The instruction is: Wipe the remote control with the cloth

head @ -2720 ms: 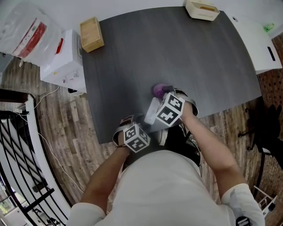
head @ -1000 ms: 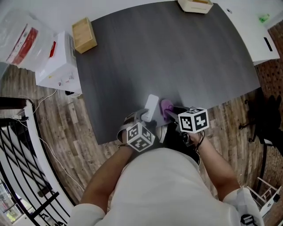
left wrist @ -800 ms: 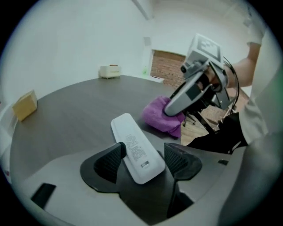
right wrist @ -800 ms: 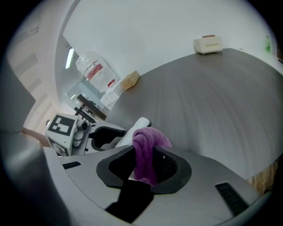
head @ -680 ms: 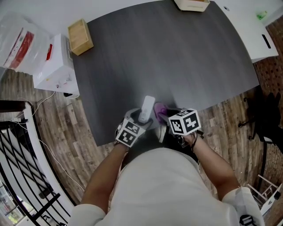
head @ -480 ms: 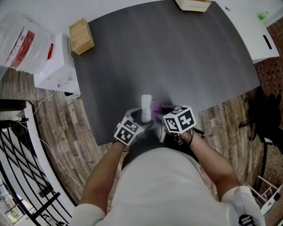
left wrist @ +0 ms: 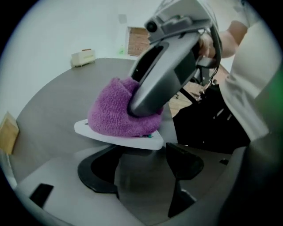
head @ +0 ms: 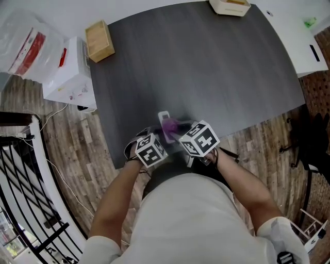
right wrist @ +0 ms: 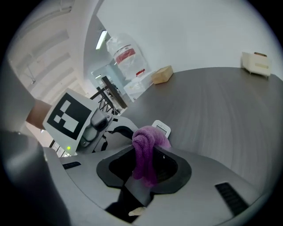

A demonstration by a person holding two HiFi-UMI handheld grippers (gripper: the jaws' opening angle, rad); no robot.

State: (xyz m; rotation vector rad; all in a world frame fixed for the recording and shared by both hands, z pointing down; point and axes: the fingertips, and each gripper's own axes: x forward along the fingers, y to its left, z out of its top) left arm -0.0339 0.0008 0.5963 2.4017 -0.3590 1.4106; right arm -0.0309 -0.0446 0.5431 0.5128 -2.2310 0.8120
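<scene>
Cloth [left wrist: 112, 114] sits bunched on the white remote [left wrist: 115, 137] in the left gripper view, pressed down from 1 o'clock by my right tongs [left wrist: 142, 107]. My left tongs [left wrist: 143, 161] have just been opening and stand wide. The remote's near end lies just off their tips, with neither pad pressing it. So I judge the wiping under way, but the remote is unsteadied and free to slide on the table [left wrist: 57, 101].

Right gripper view: those jaws are clamped on the cloth [right wrist: 143, 154], which hangs in a fold. The remote [right wrist: 162, 128] peeks out behind it at 12 o'clock. How much of its face is wiped I cannot tell; the ends and sides likely remain.

Head view: remote [head: 164, 116] and cloth [head: 169, 125] lie at the table's 6 o'clock edge, close to me. A wooden block [head: 100, 40] at 10 o'clock and a beige box [head: 230, 7] at 1 o'clock stand well apart, so nothing blocks the strokes.
</scene>
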